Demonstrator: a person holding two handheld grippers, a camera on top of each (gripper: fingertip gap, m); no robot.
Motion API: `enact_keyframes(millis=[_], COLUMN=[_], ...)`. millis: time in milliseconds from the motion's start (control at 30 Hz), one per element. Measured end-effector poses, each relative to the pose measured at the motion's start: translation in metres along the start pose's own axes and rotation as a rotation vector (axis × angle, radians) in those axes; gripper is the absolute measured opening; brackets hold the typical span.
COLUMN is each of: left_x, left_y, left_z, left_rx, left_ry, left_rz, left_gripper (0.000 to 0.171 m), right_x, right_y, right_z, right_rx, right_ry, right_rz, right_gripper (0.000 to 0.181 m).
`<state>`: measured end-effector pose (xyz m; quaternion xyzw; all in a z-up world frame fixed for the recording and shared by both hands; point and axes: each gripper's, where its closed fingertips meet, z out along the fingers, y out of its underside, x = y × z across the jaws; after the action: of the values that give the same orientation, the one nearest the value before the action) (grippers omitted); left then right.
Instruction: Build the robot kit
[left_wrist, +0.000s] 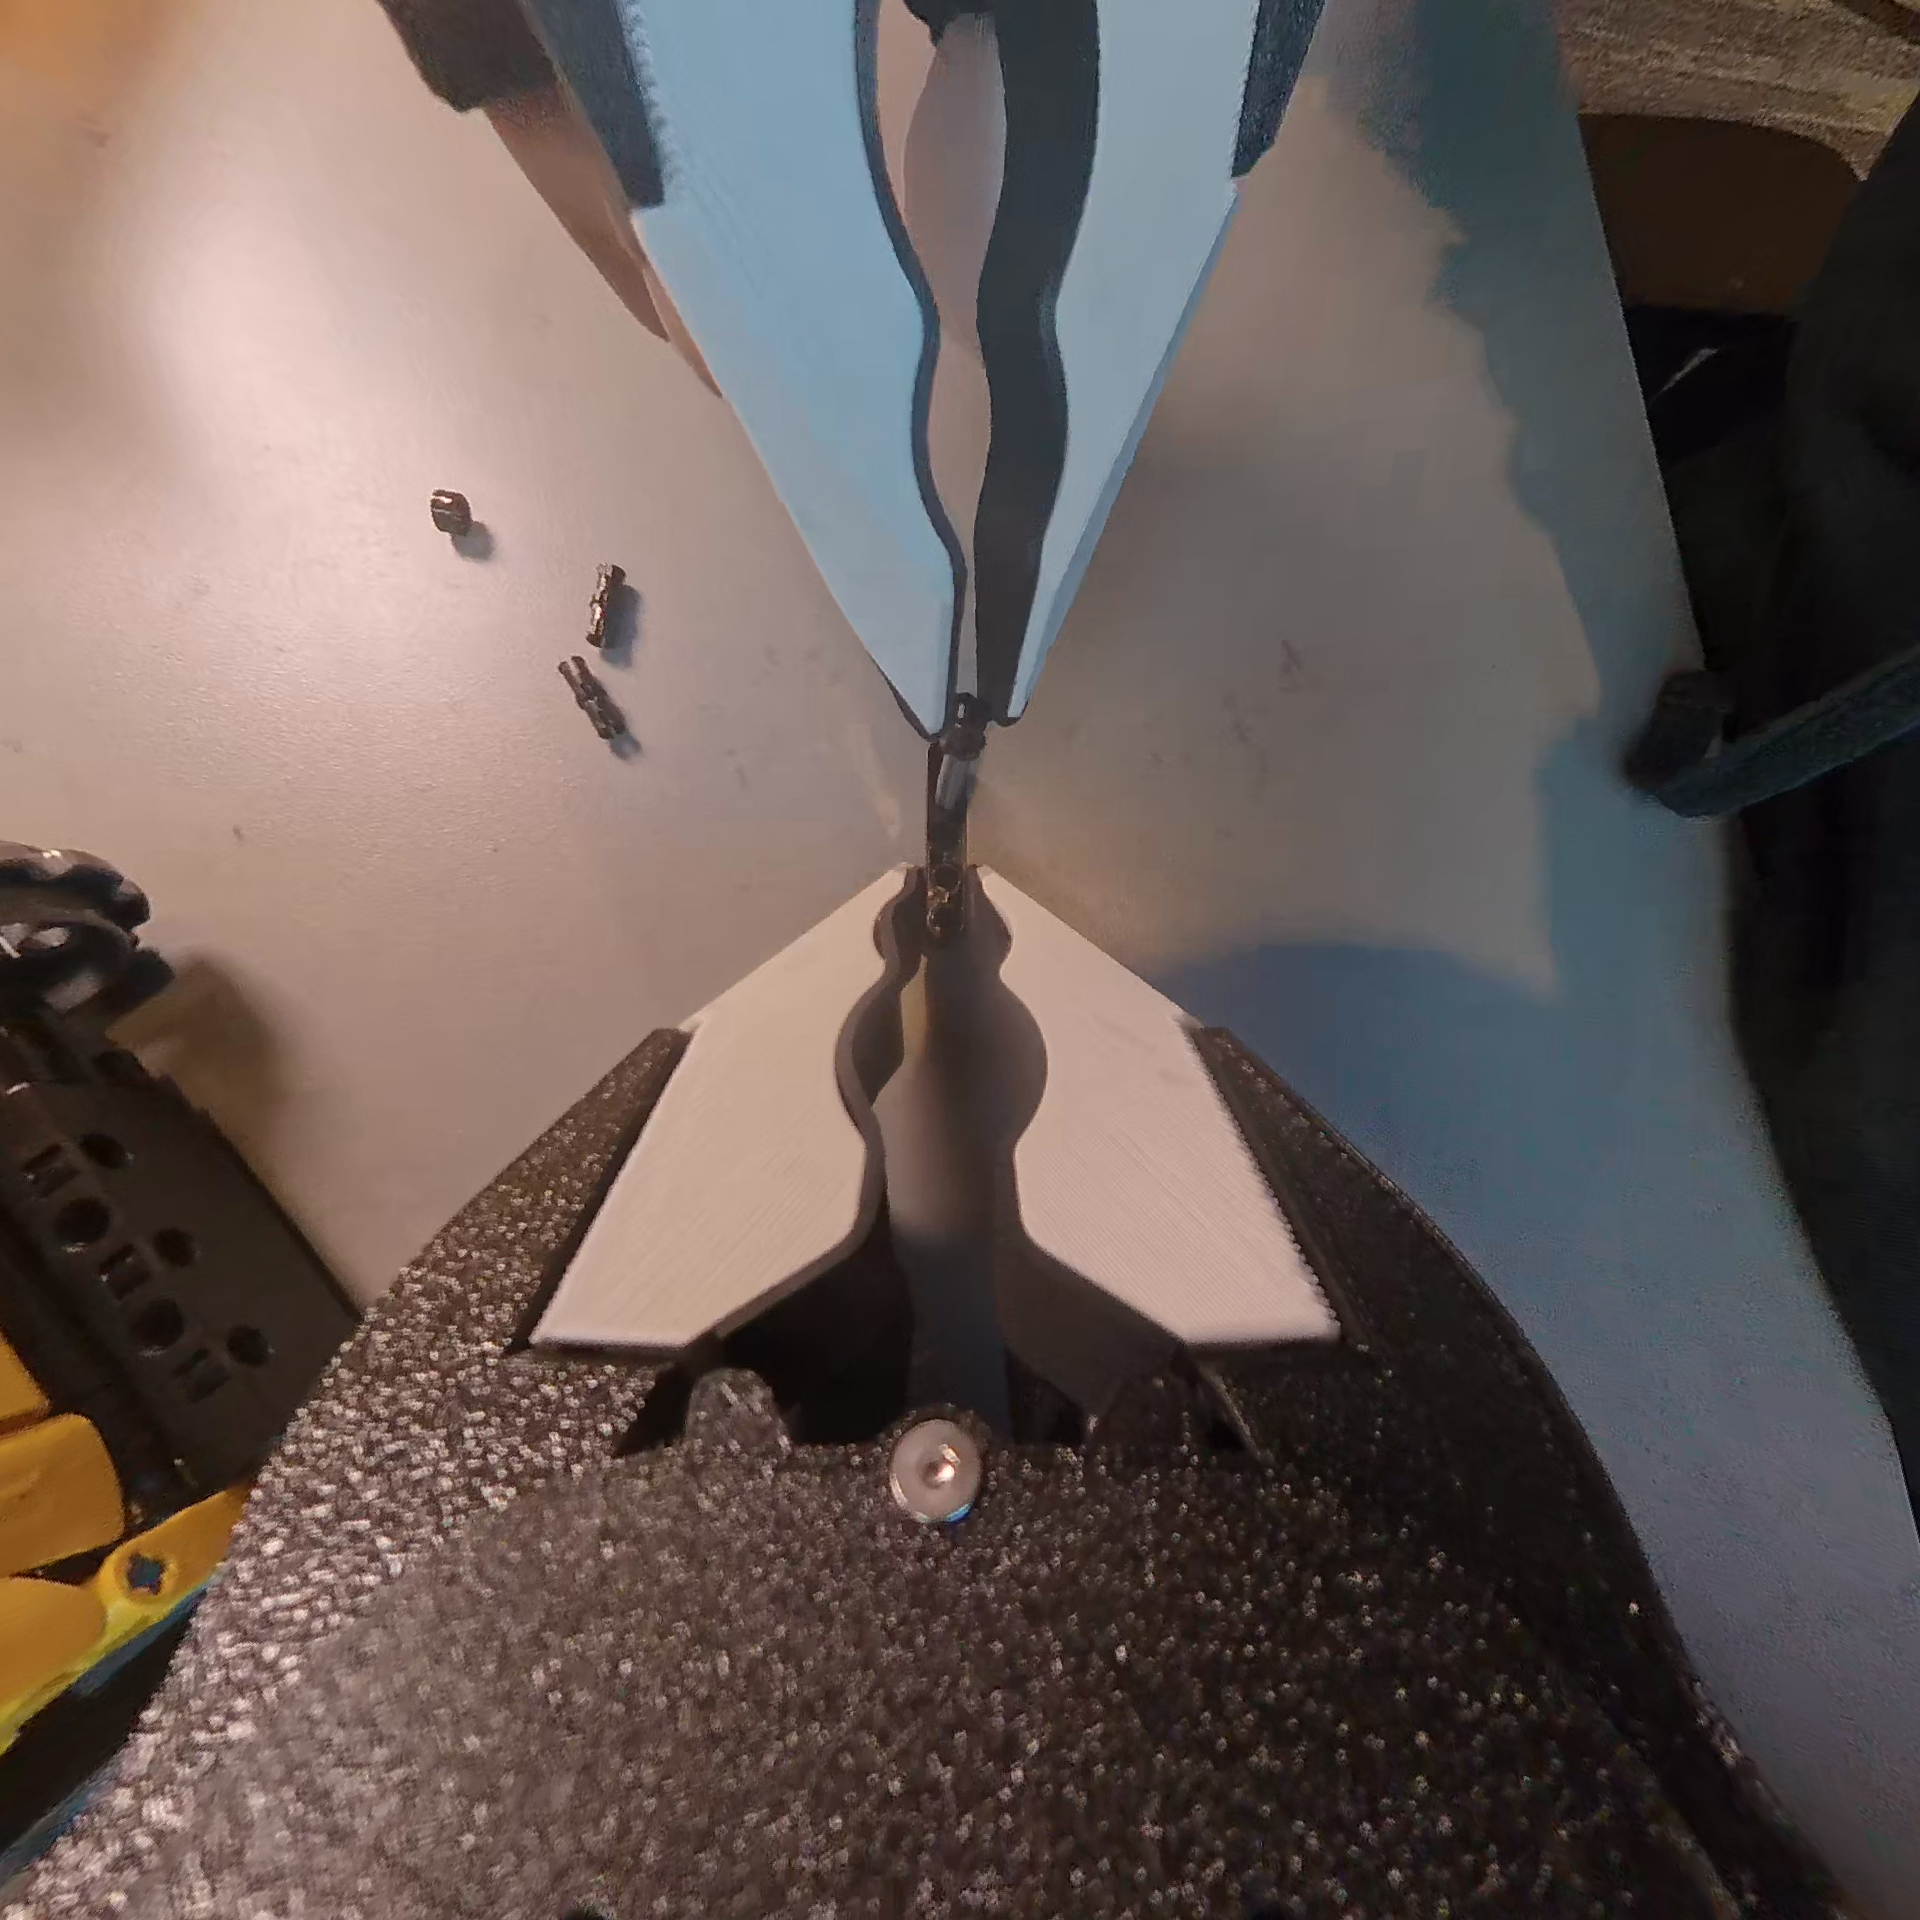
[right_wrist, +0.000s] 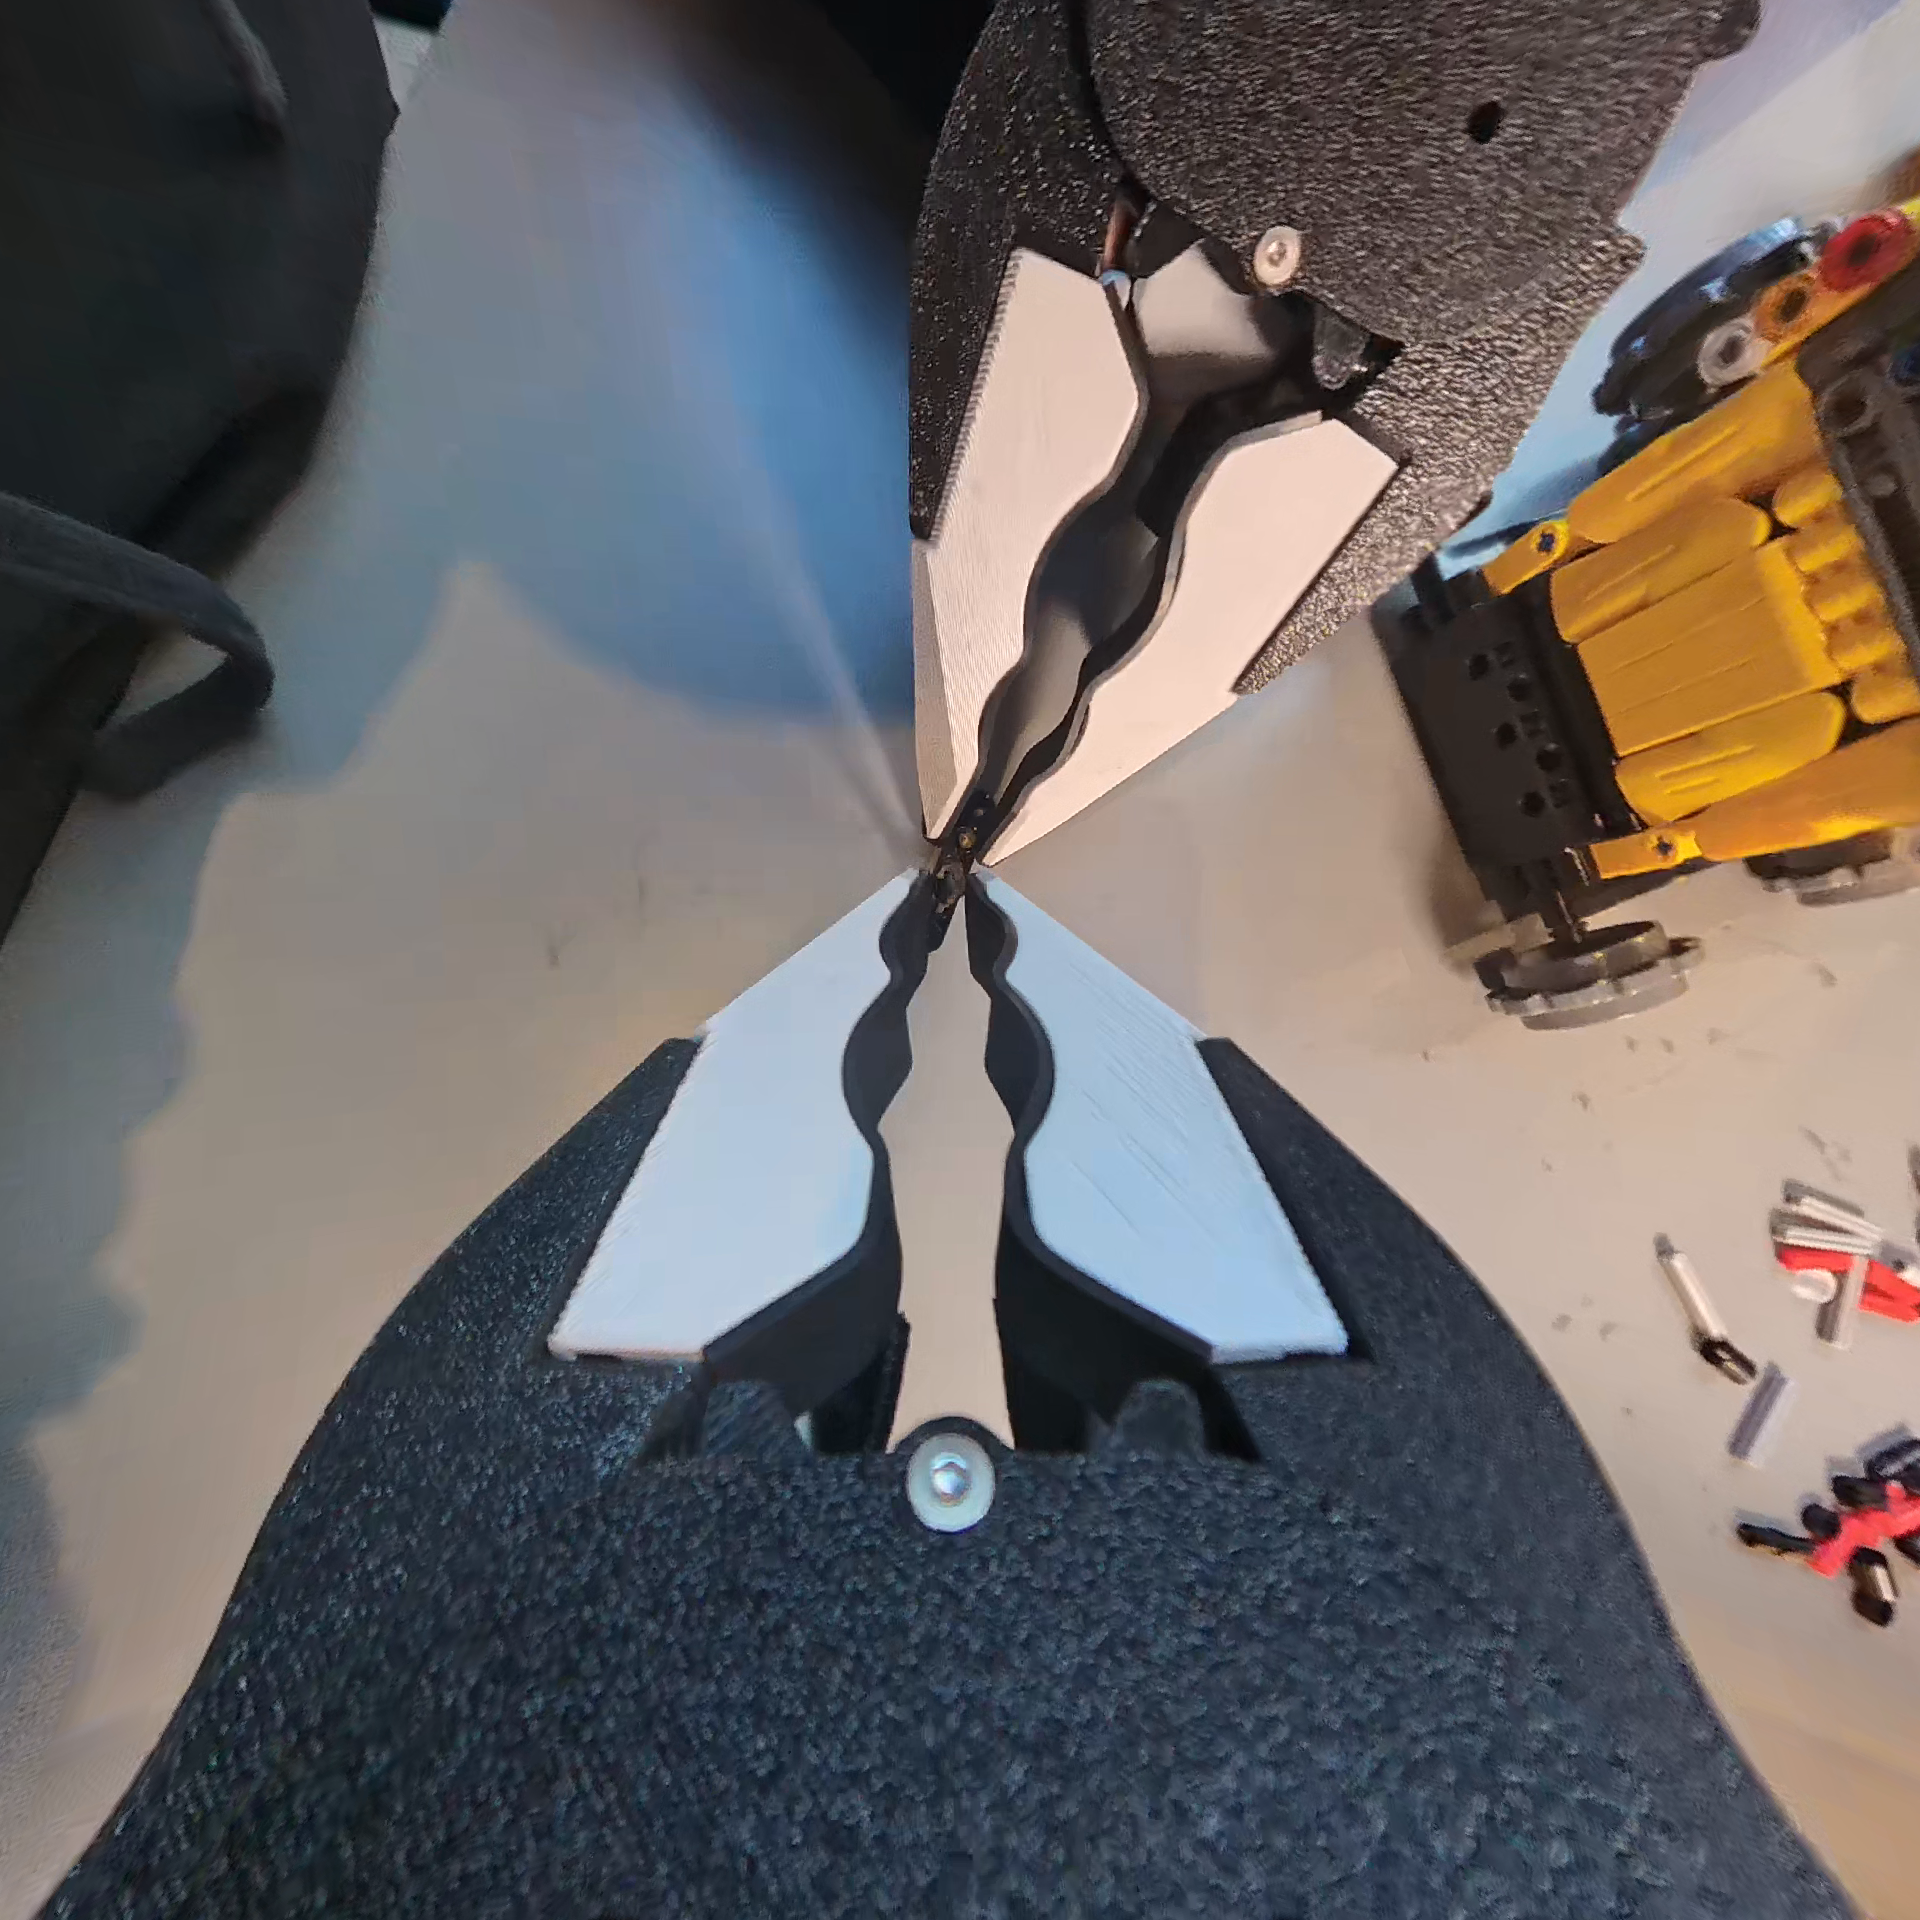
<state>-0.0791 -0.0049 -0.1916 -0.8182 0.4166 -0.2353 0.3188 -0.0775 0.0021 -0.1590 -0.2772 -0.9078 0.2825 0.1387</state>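
I have both tools meeting tip to tip over the pale grey tabletop (left_wrist: 312, 312). My left gripper (left_wrist: 943, 902), white fingers with wavy black pads, is pinched down to a sliver on one end of a small black pin-like connector piece (left_wrist: 951, 800); the closure is tight because the part is so thin that anything wider would let it slip. My right gripper (right_wrist: 943, 891) comes in from the opposite side and is likewise clamped narrow on the far end of that same black piece, so the part hangs bridged between the two claws, above the table, I judge, rather than on it. Whether it is one piece or two being pressed together I cannot tell; it is too small and dark.

Three more short black pins (left_wrist: 597, 665) lie loose on the table to the left, near but apart from the grip. A yellow and black toy-brick vehicle (right_wrist: 1704, 665) sits on its wheels off to the side, clear of both claws. A scatter of red, grey and black small parts (right_wrist: 1839, 1382) lies well apart, near the right view's edge. Dark fabric with a strap (right_wrist: 135, 644) lies at the table's far margin.
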Motion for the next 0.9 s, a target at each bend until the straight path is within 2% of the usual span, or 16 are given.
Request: enact_keyframes(millis=[233,467,900], left_x=[0.0,0.0,0.0], left_y=[0.0,0.0,0.001], left_z=[0.0,0.0,0.0], left_rx=[0.0,0.0,0.0], left_ry=[-0.003,-0.004,0.0], left_rz=[0.002,-0.002,-0.008], left_gripper=[0.005,0.005,0.005], right_x=[-0.001,-0.002,-0.004], right_y=[0.001,0.004,0.015], right_z=[0.003,0.005,0.019], right_rx=[-0.102,-0.071,-0.133], right_ry=[-0.06,-0.049,-0.004], right_rz=[-0.011,0.059,0.098], right_gripper=[0.006,0.006,0.006])
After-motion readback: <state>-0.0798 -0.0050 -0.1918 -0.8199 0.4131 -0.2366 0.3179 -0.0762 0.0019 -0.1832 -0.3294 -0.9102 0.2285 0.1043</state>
